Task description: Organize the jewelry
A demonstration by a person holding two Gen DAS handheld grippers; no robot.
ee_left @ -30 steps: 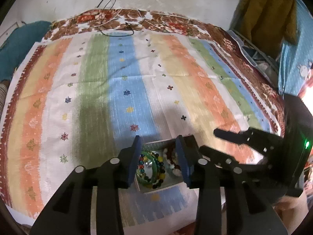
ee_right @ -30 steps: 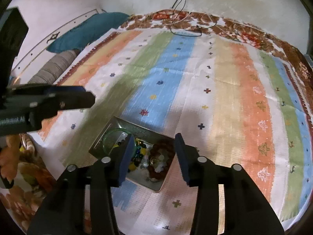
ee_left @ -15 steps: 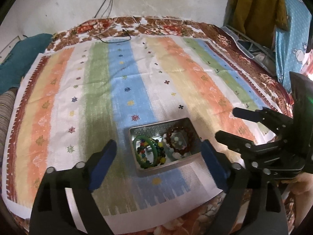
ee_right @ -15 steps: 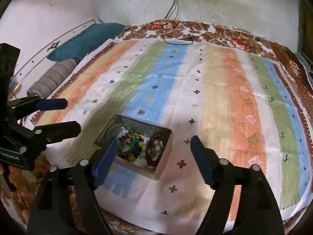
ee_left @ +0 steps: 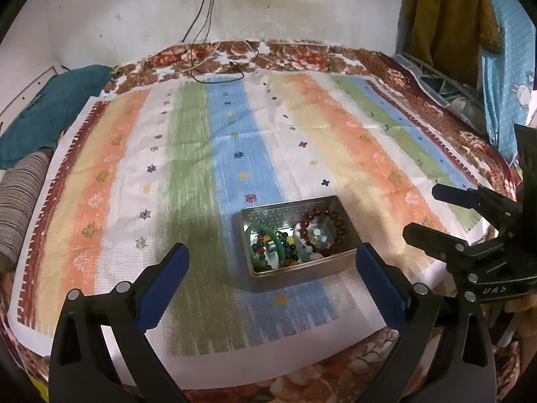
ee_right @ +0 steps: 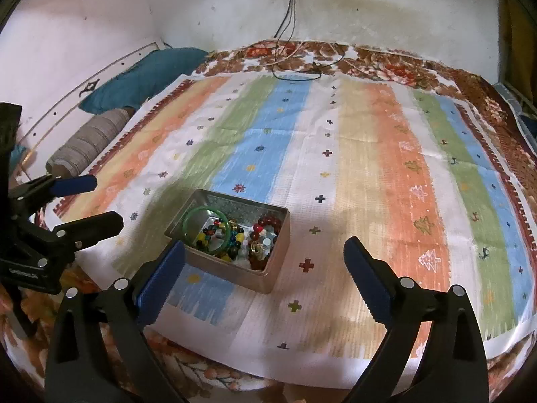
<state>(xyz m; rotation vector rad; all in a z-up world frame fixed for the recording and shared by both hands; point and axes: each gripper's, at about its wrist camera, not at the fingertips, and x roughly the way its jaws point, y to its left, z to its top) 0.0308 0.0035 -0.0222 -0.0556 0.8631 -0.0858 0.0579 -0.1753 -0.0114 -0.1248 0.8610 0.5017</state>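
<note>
Left hand-held gripper spread wide, empty, right hand-held gripper likewise, metal tin of beaded bracelets on striped cloth

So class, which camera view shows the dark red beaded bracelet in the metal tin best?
The left wrist view: the dark red beaded bracelet lies as a nearly complete ring inside the rectangular metal tin. In the right wrist view, the bracelet is foreshortened, its near part mixed with other beads.

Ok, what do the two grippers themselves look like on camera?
Both match: the left gripper and right gripper have matte black angular frames with silver round fasteners and ribbed blue fingers. Small white lettering marks each body. No cables or sleeves show.
</note>
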